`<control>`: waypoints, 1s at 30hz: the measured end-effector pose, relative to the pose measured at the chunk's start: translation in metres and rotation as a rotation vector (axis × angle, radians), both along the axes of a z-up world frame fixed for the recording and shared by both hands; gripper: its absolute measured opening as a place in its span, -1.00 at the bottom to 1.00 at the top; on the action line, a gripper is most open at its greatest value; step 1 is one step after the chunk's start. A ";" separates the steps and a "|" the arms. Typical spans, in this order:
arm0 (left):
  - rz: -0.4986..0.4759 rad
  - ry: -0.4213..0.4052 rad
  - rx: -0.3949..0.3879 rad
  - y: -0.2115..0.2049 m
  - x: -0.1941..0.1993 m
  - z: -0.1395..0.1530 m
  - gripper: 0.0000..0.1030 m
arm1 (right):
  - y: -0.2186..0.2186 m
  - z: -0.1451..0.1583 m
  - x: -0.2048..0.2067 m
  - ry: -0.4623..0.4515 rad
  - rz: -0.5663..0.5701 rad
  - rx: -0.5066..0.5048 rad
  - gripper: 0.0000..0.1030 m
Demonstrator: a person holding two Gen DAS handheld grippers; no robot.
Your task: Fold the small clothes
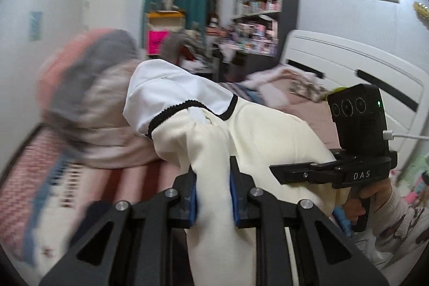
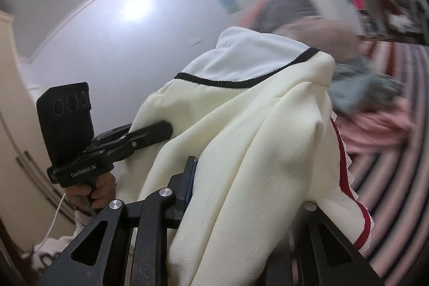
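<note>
A cream garment (image 1: 252, 141) with a white collar edged in black trim (image 1: 187, 106) hangs lifted above the bed, stretched between both grippers. My left gripper (image 1: 213, 195) is shut on a fold of it, blue pads (image 1: 193, 201) pressing the cloth from both sides. In the left wrist view, the right gripper (image 1: 284, 173) sits at the garment's far edge, held by a hand (image 1: 375, 195). In the right wrist view, the same garment (image 2: 241, 138), with a red lace-edged hem (image 2: 346, 173), drapes over my right gripper (image 2: 230, 178), which is shut on it; one finger is hidden by cloth. The left gripper (image 2: 150, 133) bites the garment's other edge.
Below lies a bed with a pink striped cover (image 1: 40, 178) and a blurred heap of pink and grey clothes (image 1: 88, 87). More clothes (image 2: 375, 109) lie on the striped cover. A white headboard (image 1: 348, 71) stands at the right, a crowded dark shelf (image 1: 268, 7) behind.
</note>
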State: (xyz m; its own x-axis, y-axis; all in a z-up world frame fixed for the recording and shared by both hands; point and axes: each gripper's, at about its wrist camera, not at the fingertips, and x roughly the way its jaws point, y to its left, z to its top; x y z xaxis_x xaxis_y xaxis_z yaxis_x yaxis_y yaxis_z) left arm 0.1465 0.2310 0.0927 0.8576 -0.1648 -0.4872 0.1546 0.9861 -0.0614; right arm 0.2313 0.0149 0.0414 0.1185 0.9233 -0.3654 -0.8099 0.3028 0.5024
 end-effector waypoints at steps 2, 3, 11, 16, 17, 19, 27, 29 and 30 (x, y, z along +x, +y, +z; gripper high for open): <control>0.053 0.002 0.025 0.033 -0.019 0.010 -0.68 | 0.041 0.008 -0.006 0.008 0.069 0.015 -0.64; 0.078 0.008 0.028 0.051 -0.028 0.015 -0.68 | 0.057 0.011 -0.010 0.010 0.096 0.017 -0.64; 0.179 0.082 -0.023 0.144 -0.053 -0.013 -0.68 | 0.147 -0.012 -0.023 0.077 0.231 -0.047 -0.64; 0.220 0.248 -0.077 0.180 -0.018 -0.094 -0.51 | 0.169 -0.076 -0.007 0.169 0.208 -0.198 -0.63; 0.230 0.271 -0.069 0.182 -0.012 -0.107 -0.46 | 0.171 -0.083 0.000 0.181 0.205 -0.217 -0.58; 0.240 0.299 -0.059 0.183 -0.002 -0.129 -0.32 | 0.173 -0.102 0.008 0.212 0.198 -0.250 -0.46; 0.239 0.283 -0.039 0.175 -0.006 -0.136 -0.18 | 0.176 -0.111 0.019 0.210 0.190 -0.258 -0.24; 0.235 0.273 -0.058 0.176 -0.010 -0.127 -0.36 | 0.176 -0.108 0.010 0.196 0.188 -0.255 -0.27; 0.231 0.266 -0.062 0.175 -0.012 -0.122 -0.43 | 0.176 -0.103 0.005 0.189 0.188 -0.245 -0.35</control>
State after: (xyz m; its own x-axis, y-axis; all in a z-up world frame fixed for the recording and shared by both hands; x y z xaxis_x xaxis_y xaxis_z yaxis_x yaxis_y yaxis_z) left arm 0.1346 0.4063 -0.0295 0.7202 -0.0174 -0.6936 -0.1018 0.9862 -0.1305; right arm 0.2365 0.1911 -0.0620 -0.1354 0.8046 -0.5781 -0.7627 0.2878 0.5791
